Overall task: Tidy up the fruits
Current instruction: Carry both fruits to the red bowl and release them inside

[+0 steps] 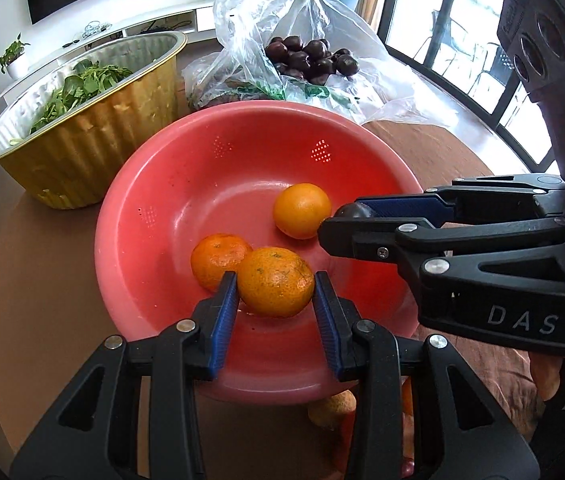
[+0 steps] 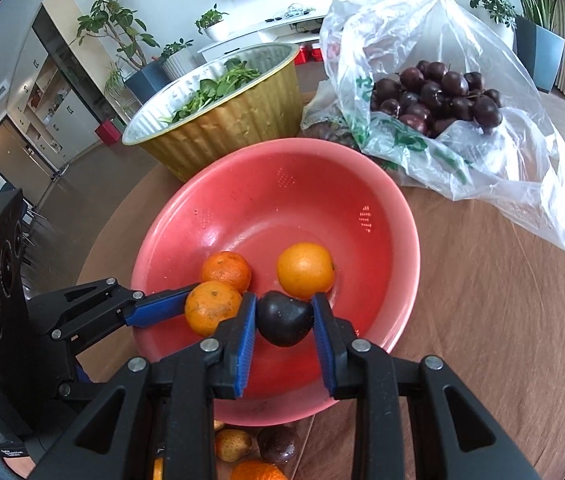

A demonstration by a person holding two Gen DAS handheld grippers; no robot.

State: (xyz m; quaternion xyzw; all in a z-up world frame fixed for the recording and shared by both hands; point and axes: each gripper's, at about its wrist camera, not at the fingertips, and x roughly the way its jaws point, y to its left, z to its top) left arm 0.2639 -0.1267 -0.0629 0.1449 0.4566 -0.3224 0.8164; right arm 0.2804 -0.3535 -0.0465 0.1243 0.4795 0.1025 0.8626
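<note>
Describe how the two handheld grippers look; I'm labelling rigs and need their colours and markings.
Both match. The left gripper and right gripper have matte black plastic linkage arms joined by round silver pins, and flat fingers faced with ribbed blue pads. The right gripper's body carries pale "DAS" lettering. Each body carries a black ribbed module with round lens-like openings; the left one has an orange sticker. No cables or sleeves show.

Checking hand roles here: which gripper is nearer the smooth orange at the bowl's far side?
Right. The right gripper, holding a dark plum, sits just before the smooth orange; the left gripper grips a speckled orange farther off.
</note>
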